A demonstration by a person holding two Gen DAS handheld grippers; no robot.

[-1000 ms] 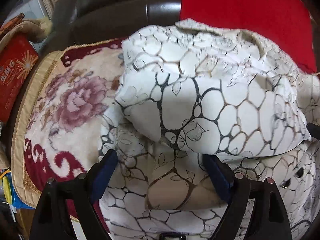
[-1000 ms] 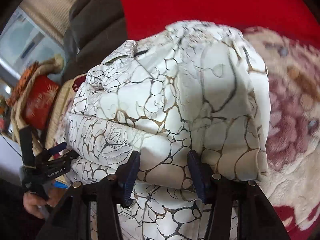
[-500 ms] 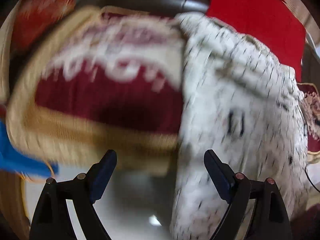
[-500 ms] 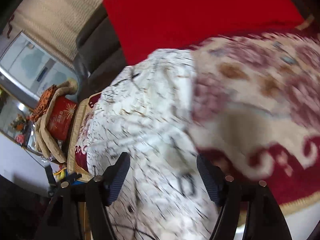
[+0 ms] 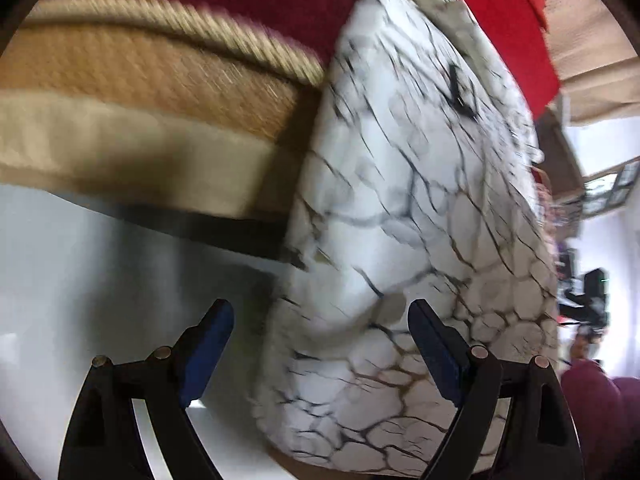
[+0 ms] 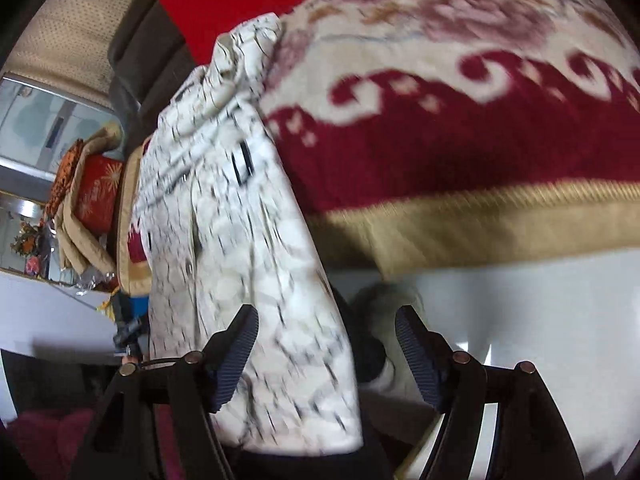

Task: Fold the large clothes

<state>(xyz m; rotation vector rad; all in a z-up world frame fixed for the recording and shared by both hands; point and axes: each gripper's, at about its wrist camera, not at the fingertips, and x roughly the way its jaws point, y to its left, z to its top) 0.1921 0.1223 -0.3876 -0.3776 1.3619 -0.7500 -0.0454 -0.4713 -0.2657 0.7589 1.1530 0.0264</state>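
While the garment [image 5: 420,216] hung over the sofa's front edge, awaiting another fold, both grippers, left [image 5: 320,344] and right [image 6: 326,344], stood open, gripping nothing; the right's jaws had just widened.

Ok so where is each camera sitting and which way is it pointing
Left wrist: on the left claw, angled down at the garment hanging over the blanket edge; only its open fingers show.
Right wrist: on the right claw, angled down at the same garment from the other side; open fingers show.
Shared: garment, blanket, red cloth.
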